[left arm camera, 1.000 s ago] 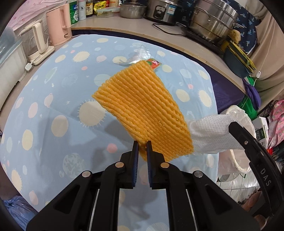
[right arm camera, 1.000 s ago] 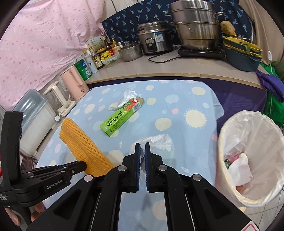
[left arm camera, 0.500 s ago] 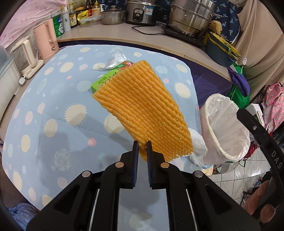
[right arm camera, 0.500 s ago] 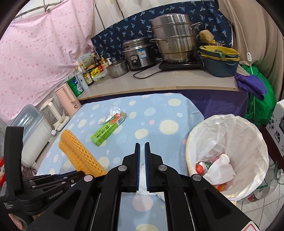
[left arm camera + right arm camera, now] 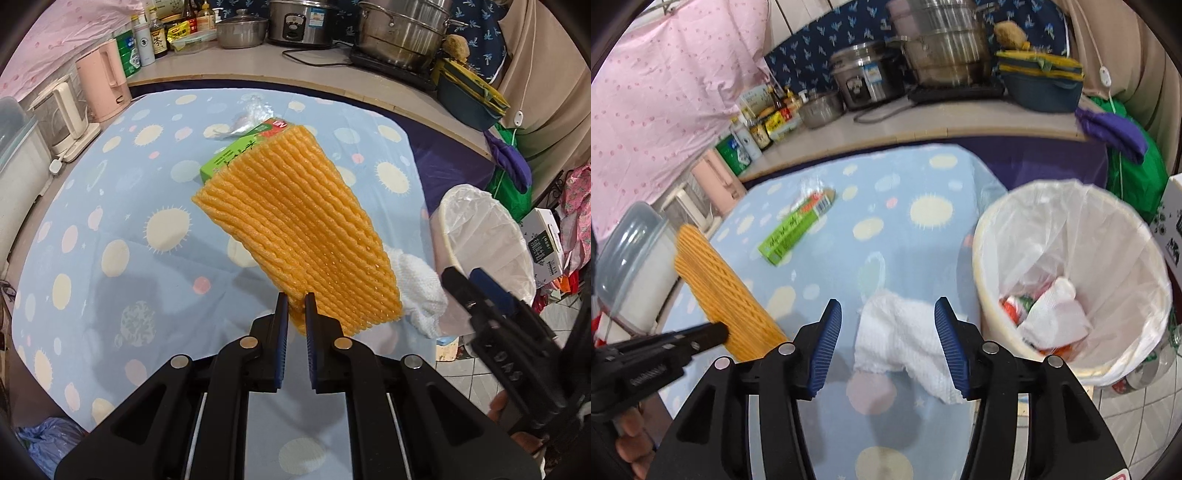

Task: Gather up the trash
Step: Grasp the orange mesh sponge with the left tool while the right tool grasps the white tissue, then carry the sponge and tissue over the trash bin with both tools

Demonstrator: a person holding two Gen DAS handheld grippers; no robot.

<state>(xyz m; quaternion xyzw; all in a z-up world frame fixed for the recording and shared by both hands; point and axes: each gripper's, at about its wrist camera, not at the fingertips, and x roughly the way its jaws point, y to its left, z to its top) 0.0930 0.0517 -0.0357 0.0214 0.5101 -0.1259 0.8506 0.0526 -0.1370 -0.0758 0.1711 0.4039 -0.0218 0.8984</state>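
Note:
My left gripper [image 5: 295, 301] is shut on an orange foam net [image 5: 299, 229] and holds it above the blue dotted tablecloth [image 5: 110, 221]. The net also shows in the right wrist view [image 5: 720, 291]. My right gripper [image 5: 888, 314] is open, and a crumpled white paper towel [image 5: 905, 343] sits between its fingers, just left of the bin; I cannot tell if it rests on the cloth. It also shows in the left wrist view [image 5: 421, 291]. A bin with a white liner [image 5: 1071, 229] stands to the right and holds trash. A green box [image 5: 794, 229] and a clear wrapper [image 5: 251, 110] lie further back.
A counter [image 5: 258, 62] behind the table carries pots, a rice cooker, bottles and a pink kettle [image 5: 105, 85]. A white kettle [image 5: 62, 114] and a plastic container [image 5: 635, 266] stand at the left. A blue bag [image 5: 48, 443] lies on the floor.
My right gripper has opened; the white paper towel now shows between its fingers. Both views have shifted toward the bin. My left gripper still holds the orange net.

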